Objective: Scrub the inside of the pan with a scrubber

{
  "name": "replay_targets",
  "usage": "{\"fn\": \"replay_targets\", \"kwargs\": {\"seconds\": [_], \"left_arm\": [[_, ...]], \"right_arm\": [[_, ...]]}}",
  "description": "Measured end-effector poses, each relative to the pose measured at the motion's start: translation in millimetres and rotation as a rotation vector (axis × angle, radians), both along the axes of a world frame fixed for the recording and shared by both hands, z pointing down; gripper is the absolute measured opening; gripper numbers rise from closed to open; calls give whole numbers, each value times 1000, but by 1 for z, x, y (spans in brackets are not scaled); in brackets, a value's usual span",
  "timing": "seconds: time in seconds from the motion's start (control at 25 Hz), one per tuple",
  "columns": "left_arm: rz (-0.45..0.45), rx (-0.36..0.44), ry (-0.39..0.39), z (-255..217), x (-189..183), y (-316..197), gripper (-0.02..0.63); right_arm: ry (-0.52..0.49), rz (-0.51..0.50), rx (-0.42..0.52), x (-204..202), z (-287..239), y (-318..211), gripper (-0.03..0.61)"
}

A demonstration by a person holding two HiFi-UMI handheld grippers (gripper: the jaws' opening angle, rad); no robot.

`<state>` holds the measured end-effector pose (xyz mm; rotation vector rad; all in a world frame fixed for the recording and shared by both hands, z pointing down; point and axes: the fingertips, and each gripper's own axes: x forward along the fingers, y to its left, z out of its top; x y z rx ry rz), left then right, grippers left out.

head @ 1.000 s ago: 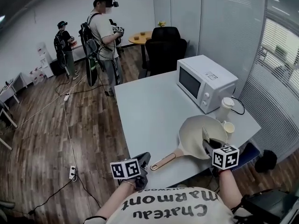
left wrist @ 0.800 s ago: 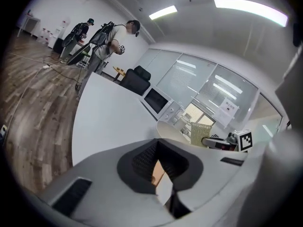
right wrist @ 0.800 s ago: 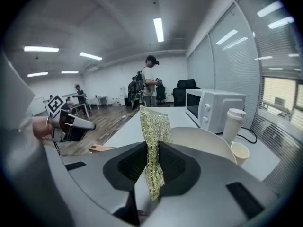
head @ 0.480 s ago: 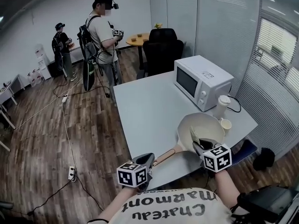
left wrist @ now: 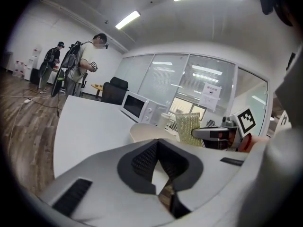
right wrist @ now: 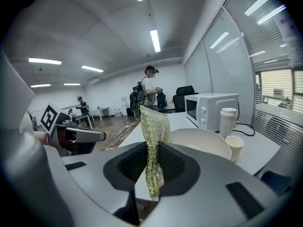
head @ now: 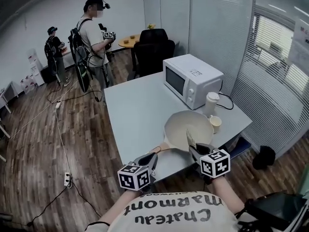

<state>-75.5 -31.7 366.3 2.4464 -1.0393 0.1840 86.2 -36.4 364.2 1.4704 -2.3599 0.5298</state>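
A cream pan (head: 186, 122) with a wooden handle (head: 164, 148) sits near the front edge of the grey table (head: 140, 105). My right gripper (head: 193, 149) is shut on a yellow-green mesh scrubber (head: 189, 140), which it holds upright over the pan's near rim. In the right gripper view the scrubber (right wrist: 154, 126) stands up between the pads, with the pan (right wrist: 201, 141) just beyond. My left gripper (head: 148, 159) is at the handle's end, by the table edge. Its jaws are shut, and I see nothing between them (left wrist: 158, 148).
Behind the pan stand a white microwave (head: 193, 79), a lidded cup (head: 211, 103) and a small paper cup (head: 215, 123). A black chair (head: 152, 52) is at the table's far end. Two people (head: 91, 33) stand on the wooden floor, where a cable and a power strip (head: 67, 179) lie.
The right gripper has drawn back with the scrubber from over the pan's middle to its near rim. The left gripper has rolled and shifted up beside the handle's end. The head view has swung.
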Motion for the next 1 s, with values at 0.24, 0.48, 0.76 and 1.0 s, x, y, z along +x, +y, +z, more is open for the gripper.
{"fn": "replay_targets", "kwargs": {"seconds": [0.24, 0.48, 0.76, 1.0], "left_arm": [[85, 8, 22, -10, 61, 45, -6], [83, 17, -1, -11, 94, 83, -6], [64, 22, -10, -14, 118, 127, -6], [29, 5, -10, -7, 125, 165, -6]], "right_arm": [[-2, 46, -1, 54, -6, 47, 69], [-10, 72, 5, 97, -5, 88, 69], [-18, 62, 5, 122, -3, 127, 67], [-20, 50, -7, 135, 5, 162, 67]]}}
